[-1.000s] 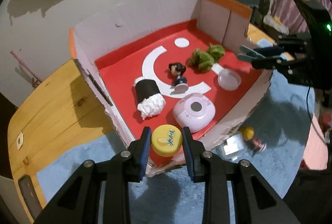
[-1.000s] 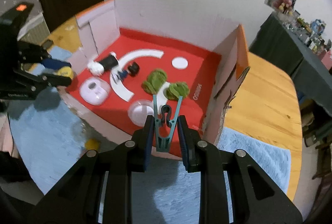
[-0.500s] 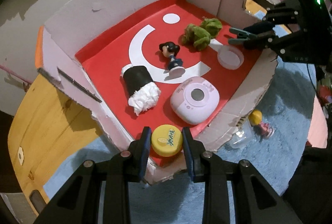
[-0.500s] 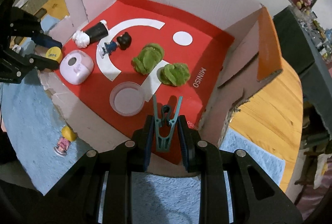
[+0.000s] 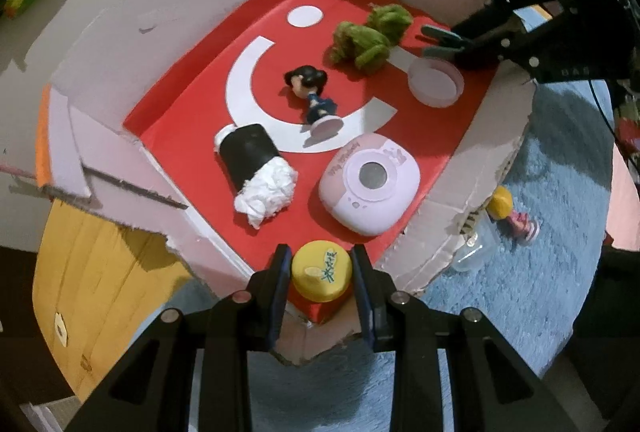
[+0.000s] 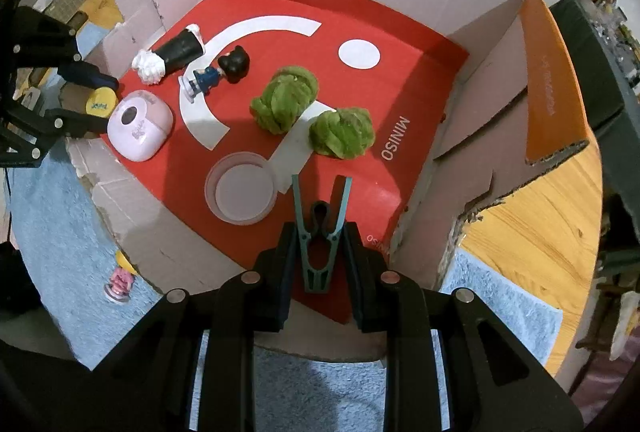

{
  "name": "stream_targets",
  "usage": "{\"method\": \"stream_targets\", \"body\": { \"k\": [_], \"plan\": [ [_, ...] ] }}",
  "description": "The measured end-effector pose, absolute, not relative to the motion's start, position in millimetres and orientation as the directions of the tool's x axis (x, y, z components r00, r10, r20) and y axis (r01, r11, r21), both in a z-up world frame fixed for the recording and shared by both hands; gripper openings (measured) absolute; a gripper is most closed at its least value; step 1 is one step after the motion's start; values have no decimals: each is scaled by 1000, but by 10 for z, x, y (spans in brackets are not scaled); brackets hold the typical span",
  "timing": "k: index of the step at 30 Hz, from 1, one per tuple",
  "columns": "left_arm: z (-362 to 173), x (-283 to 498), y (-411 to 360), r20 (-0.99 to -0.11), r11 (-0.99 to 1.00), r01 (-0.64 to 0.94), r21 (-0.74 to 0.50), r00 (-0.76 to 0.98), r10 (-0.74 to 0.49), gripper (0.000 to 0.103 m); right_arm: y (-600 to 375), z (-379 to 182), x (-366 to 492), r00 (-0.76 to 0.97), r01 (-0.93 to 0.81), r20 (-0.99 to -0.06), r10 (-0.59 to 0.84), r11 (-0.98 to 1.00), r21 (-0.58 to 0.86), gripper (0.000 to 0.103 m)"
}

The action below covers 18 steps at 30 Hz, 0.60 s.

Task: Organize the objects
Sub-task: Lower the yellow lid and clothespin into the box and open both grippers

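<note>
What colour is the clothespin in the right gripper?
Teal green clothespin, clearest in the right wrist view.

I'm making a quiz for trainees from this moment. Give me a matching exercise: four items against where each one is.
Items:
1. yellow cap
2. teal clothespin
3. pink-dressed figurine
4. clear round lid

Places:
A. lying on the red box floor
B. between the right gripper's fingers
C. on the blue mat outside the box
D. between the left gripper's fingers

Pairs: 1-D, 2-B, 3-C, 4-A
</note>
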<state>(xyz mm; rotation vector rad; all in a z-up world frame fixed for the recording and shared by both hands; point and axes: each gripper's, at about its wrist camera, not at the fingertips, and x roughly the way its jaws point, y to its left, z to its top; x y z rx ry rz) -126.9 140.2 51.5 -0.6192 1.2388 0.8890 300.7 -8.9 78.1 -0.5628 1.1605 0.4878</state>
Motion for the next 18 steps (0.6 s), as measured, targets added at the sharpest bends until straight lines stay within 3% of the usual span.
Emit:
{"method": "stream_targets", "body": {
  "k": [18],
  "plan": [
    [588,-1309,1370,-974,573,-816,79,61,220,32,-84,775,2952,312,-628,-948,54,761,-164,22]
  ]
}}
